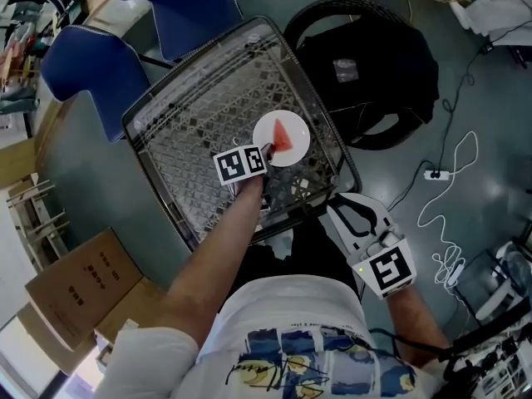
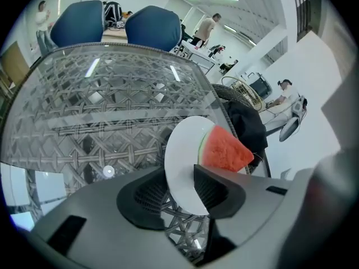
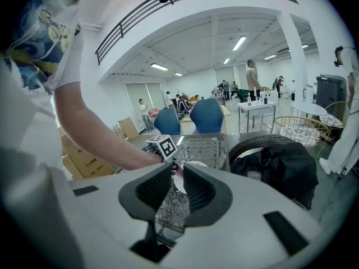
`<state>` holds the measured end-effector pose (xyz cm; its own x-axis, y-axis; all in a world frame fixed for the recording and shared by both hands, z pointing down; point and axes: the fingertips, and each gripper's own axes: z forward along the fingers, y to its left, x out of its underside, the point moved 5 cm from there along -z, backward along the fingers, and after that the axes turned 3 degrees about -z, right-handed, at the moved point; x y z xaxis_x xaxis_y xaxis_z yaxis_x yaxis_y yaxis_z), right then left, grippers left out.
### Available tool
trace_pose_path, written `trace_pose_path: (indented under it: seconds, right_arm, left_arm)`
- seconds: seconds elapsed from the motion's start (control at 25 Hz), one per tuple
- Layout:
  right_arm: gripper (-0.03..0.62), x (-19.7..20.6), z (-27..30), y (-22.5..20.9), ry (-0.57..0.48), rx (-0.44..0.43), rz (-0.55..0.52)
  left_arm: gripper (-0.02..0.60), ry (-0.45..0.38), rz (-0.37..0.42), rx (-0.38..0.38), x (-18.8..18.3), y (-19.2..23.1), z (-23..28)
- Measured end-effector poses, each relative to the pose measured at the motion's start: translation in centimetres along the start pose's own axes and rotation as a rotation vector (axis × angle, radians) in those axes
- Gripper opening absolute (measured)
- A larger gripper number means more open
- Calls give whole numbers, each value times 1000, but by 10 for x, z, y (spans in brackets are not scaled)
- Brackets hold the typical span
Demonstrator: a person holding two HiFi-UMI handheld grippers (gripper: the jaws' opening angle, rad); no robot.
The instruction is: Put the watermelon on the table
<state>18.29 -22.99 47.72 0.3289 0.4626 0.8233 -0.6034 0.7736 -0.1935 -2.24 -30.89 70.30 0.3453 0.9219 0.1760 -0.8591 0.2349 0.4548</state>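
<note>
The left claw (image 2: pixel 179 177) gapes wide around the plate (image 2: pixel 180 150), watermelon (image 2: pixel 224 150) just past it; the right claw (image 3: pixel 178 178) is open, empty.

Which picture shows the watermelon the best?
The left gripper view: the watermelon is big and close, red with a green rind, on a white plate. The head view shows a small red triangle from above. The right gripper view shows only a bit of plate behind the jaws.
</note>
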Motion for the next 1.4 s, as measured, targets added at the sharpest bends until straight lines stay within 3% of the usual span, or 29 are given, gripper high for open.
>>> trace_pose_path:
  seconds: [0.12, 0.32, 0.68, 0.92, 1.08, 1.24, 1.4]
  right_arm:
    - [71, 2, 1, -1, 4, 4, 1]
    - [71, 1, 2, 3, 11, -6, 0]
    - [71, -1, 7, 14, 16, 1, -29]
    - [71, -8, 8, 46, -14, 19, -69]
    - [69, -9, 5, 80, -3, 36, -79]
    - [42, -10, -2, 119, -2, 65, -122]
    - [11, -13, -13, 165, -21, 95, -161]
  left_arm:
    - [148, -2, 64, -48, -1, -1, 0]
    - [156, -25, 235, -149, -6, 0, -4]
    - [156, -48, 240, -96, -4, 8, -25]
    - [152, -109, 286, 24, 8, 6, -71]
    - [14, -180, 290, 187, 28, 9, -122]
    - [9, -250, 318, 382, 54, 15, -186]
    - [9, -337, 385, 477, 82, 28, -260]
